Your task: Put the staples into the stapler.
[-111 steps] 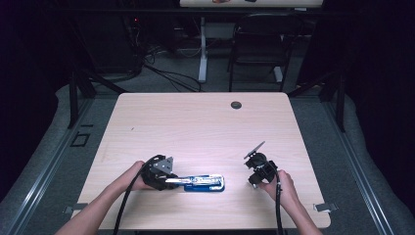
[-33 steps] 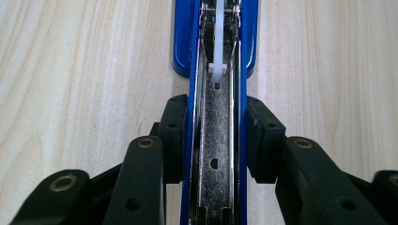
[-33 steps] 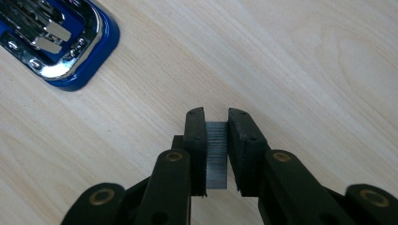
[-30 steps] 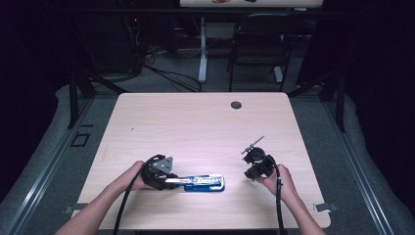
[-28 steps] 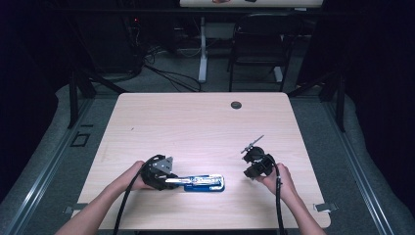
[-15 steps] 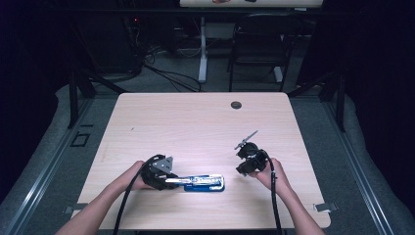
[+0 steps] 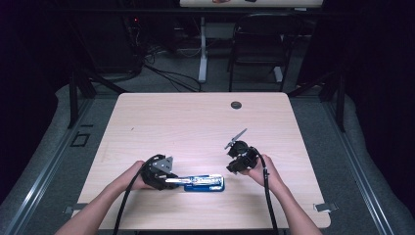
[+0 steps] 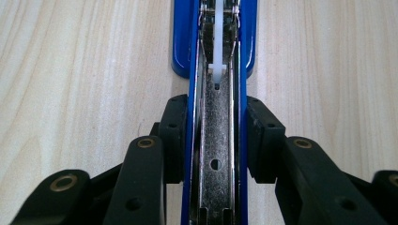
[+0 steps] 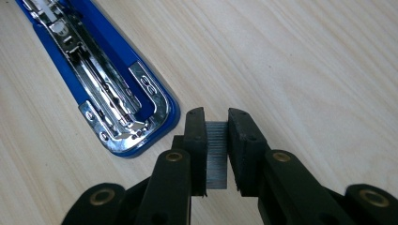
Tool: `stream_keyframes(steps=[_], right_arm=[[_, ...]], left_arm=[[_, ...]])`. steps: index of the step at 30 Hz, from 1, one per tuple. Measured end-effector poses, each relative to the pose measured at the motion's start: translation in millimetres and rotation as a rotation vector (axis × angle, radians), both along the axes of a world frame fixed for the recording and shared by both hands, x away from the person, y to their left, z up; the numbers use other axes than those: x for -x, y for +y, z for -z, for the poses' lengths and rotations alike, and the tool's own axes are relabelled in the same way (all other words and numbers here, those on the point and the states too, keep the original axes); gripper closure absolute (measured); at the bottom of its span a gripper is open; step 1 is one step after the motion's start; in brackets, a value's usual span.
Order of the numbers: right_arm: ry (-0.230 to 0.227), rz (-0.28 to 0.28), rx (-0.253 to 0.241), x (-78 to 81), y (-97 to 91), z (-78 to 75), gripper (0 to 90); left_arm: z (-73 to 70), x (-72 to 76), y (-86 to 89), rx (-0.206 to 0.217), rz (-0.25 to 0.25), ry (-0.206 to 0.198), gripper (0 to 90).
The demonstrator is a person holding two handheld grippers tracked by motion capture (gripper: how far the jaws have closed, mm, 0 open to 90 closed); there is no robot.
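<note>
A blue stapler (image 7: pixel 203 182) lies opened flat near the table's front edge, its steel magazine bared. My left gripper (image 7: pixel 175 181) is shut on the stapler's rear end; in the left gripper view its pads clamp the blue sides of the stapler (image 8: pixel 218 47) on both flanks, the left gripper (image 8: pixel 218 126) pointing along it. My right gripper (image 7: pixel 234 167) hovers just right of the stapler's front end. In the right gripper view the right gripper (image 9: pixel 217 124) is shut on a grey strip of staples (image 9: pixel 216 157), with the stapler's (image 9: pixel 108 93) rounded front tip close to the left.
The light wooden table (image 7: pixel 195 122) has a round dark cable hole (image 7: pixel 236 105) near its far edge. A dark chair (image 7: pixel 257 44) and desk legs stand on the floor beyond. Cables trail from both grippers toward the front edge.
My right gripper has moved left across the table toward the stapler's front end, carrying the staple strip. The left gripper and the stapler have stayed put.
</note>
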State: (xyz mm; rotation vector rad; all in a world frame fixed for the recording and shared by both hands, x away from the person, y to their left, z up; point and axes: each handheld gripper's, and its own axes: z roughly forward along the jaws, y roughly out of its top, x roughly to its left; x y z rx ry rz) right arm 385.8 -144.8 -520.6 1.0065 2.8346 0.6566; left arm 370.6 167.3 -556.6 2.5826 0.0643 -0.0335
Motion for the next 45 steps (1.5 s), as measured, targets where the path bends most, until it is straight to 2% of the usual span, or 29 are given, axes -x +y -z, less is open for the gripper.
stream_keyframes(steps=[8, 11, 13, 16, 18, 27, 35, 45], right_arm=[[-0.011, -0.054, -0.009, -2.2, 9.9, 0.2, 78.8], [-0.019, -0.077, -0.014, -2.8, 13.4, -1.9, 78.9], [-0.024, -0.092, -0.015, -3.0, 15.3, -3.3, 78.9], [-0.031, -0.116, -0.016, -3.8, 18.9, -5.2, 78.9], [-0.031, -0.132, -0.026, -3.9, 21.2, -6.9, 78.8], [-0.043, -0.195, -0.030, -4.9, 32.8, -13.5, 78.9], [-0.038, -0.271, -0.047, -2.6, 41.7, -17.2, 78.9], [-0.032, -0.336, -0.053, 1.7, 55.0, -15.8, 78.9]], left_arm=[[0.2, -0.6, 0.0, 0.002, 0.005, 0.005, 64.8], [-0.3, -0.3, 0.4, -0.009, -0.003, -0.006, 64.7], [0.5, -0.5, 0.4, 0.004, 0.003, 0.007, 64.7], [0.3, -0.5, 0.1, 0.003, 0.002, 0.006, 64.7], [-0.4, 0.0, 0.2, -0.011, -0.006, -0.008, 64.7], [0.1, -0.4, 0.0, -0.001, 0.000, 0.004, 64.7], [0.2, -0.4, 0.0, 0.000, 0.000, 0.004, 64.7], [-0.1, -0.2, -0.1, -0.007, -0.002, -0.004, 64.7]])
